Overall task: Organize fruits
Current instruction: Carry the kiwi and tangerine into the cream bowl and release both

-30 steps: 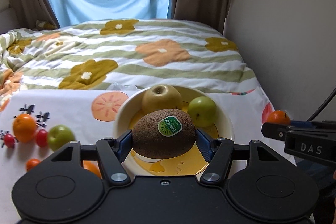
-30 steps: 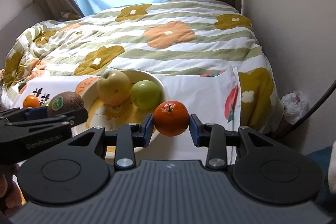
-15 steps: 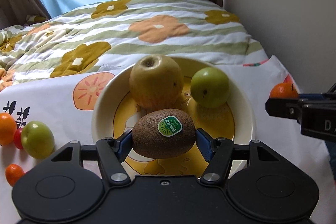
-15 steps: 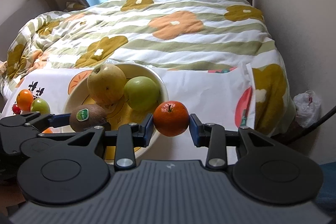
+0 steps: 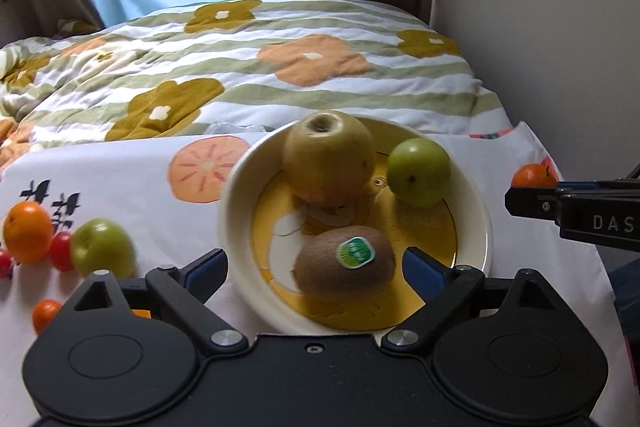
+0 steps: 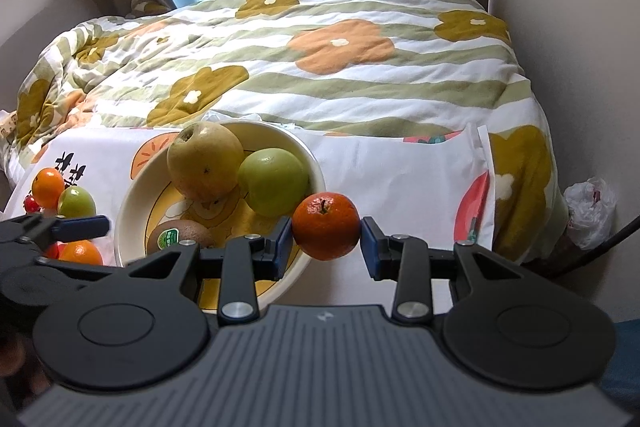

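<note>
The left tool (image 5: 316, 267), jaws just opening wide, is leaving the green-stickered kiwi (image 5: 345, 269) lying at the bowl's (image 5: 232, 195) 6 o'clock. The right tool (image 6: 325, 241), lettered "DAS", is gripping a mandarin (image 6: 326, 225).

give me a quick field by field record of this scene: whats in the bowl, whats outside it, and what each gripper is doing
bowl: pear, green apple, kiwi
outside, beside bowl: orange, second green apple, cherry tomatoes, small oranges
left gripper: jaws just opened, kiwi between them, pads clear of it, resting in bowl
right gripper: shut on tangerine, at the bowl's rim, not yet placed
surface: printed cloth on a bed
</note>
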Tool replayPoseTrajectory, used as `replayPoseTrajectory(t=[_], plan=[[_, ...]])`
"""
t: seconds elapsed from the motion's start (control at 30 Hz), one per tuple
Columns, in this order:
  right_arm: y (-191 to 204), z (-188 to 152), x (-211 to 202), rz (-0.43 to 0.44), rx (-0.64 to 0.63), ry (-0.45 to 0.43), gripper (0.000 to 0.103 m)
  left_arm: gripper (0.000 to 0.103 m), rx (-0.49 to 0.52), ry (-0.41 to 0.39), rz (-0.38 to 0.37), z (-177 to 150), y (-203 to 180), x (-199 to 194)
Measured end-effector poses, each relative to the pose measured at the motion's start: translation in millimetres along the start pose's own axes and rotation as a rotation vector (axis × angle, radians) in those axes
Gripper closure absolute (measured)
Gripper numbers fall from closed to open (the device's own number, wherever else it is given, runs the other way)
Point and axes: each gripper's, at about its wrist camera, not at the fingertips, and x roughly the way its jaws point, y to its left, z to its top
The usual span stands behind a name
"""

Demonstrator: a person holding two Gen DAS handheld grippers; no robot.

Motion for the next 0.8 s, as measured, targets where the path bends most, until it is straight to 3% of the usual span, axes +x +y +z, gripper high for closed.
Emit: replayPoseTrajectory(t=[0.57, 0.8], plan=[[40, -2, 33, 0.059, -0.123, 0.053, 0.052, 0.006, -0.056, -0.047, 0.079, -15, 36, -41], [43, -7, 38, 0.05, -0.113, 0.063, 0.052, 0.006, -0.053, -0.049, 0.084, -24, 45, -49]])
